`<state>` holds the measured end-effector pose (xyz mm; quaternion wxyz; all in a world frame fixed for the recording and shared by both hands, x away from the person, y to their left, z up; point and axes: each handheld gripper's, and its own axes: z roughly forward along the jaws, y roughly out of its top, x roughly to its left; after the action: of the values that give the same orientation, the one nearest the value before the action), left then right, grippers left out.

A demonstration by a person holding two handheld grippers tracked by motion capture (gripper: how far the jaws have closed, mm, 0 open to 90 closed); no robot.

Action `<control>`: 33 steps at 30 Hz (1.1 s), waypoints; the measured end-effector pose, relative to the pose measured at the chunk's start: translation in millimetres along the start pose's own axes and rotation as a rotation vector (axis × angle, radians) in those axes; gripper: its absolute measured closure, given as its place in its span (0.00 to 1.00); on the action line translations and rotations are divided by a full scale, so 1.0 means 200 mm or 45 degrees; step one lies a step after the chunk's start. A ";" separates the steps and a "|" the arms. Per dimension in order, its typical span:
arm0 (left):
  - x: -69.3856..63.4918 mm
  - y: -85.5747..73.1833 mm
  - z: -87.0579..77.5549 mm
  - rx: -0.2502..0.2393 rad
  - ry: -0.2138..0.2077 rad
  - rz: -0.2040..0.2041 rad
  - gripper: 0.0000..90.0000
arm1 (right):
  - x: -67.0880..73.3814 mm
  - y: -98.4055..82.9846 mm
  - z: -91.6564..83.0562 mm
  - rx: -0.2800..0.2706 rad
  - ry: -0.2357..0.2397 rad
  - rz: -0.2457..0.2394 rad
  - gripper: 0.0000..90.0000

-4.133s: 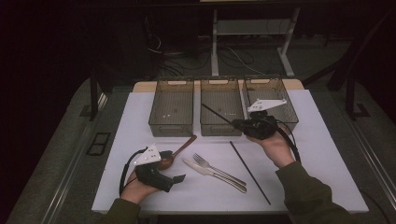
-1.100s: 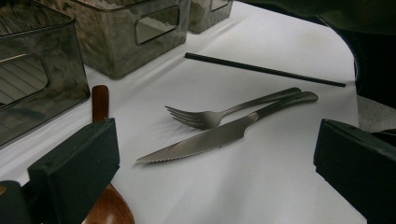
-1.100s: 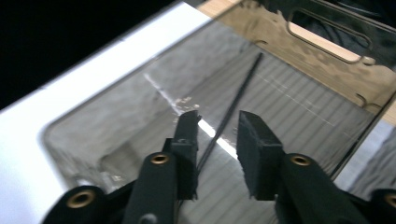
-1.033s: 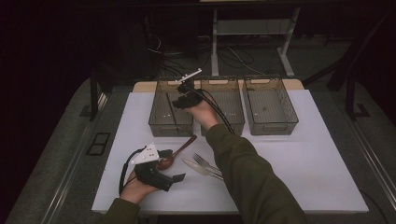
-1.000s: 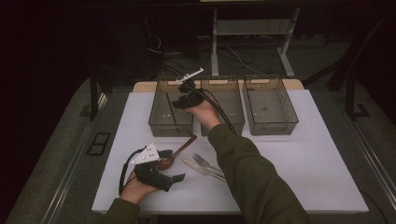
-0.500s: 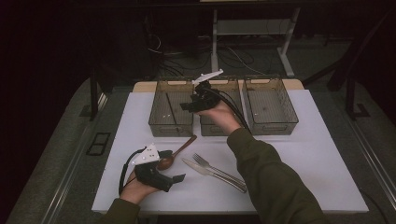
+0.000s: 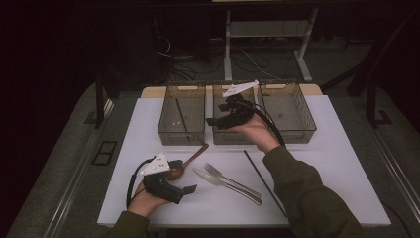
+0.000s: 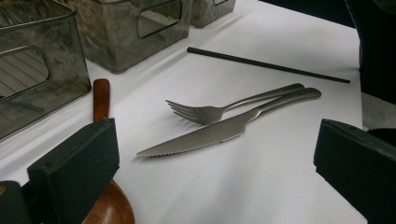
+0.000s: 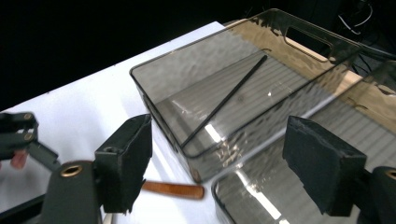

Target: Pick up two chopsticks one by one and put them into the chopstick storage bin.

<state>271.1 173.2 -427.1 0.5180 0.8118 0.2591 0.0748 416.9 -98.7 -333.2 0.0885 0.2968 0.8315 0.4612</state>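
My right gripper [image 7: 218, 115] hovers over the middle clear bin [image 7: 233, 140]. Its jaws have just been opening, and it stands open [image 9: 217, 158] with nothing between them. One black chopstick [image 7: 182, 115] [image 9: 224, 105] lies slanted inside the left bin [image 7: 181, 140]. A second black chopstick [image 7: 265, 183] [image 8: 266, 64] lies on the white table right of centre. My left gripper [image 7: 184, 177] rests at the front left, open [image 8: 217, 163], with its left jaw beside the wooden spoon [image 7: 190, 159] [image 8: 100, 93]. Ahead of its jaws lie a fork [image 7: 218, 173] [image 8: 210, 112] and a knife [image 7: 208, 177] [image 8: 201, 140].
A third clear bin [image 7: 297, 136] stands at the back right. The three bins line the table's far edge. The person's right sleeve [image 7: 307, 198] reaches across the front right of the table. Beyond the table are cables and a desk frame on a dark floor.
The right gripper carried a chopstick to the left bin, then moved right to above the middle bin with its jaws opened; the chopstick stays in the left bin. The left gripper has not moved.
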 end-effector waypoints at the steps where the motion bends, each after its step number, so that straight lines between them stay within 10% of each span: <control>1: 0.00 0.00 0.00 0.000 0.002 -0.002 0.00 | 0.00 -0.01 -0.02 -0.003 0.002 -0.002 0.25; 33: -0.01 -0.01 0.01 0.012 0.018 -0.002 0.00 | 0.01 -0.54 -0.39 0.036 -0.071 0.079 0.19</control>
<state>268.6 171.3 -428.1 0.5125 0.8134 0.2637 0.0787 337.7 -195.1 -377.1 0.0930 0.3364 0.8255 0.4435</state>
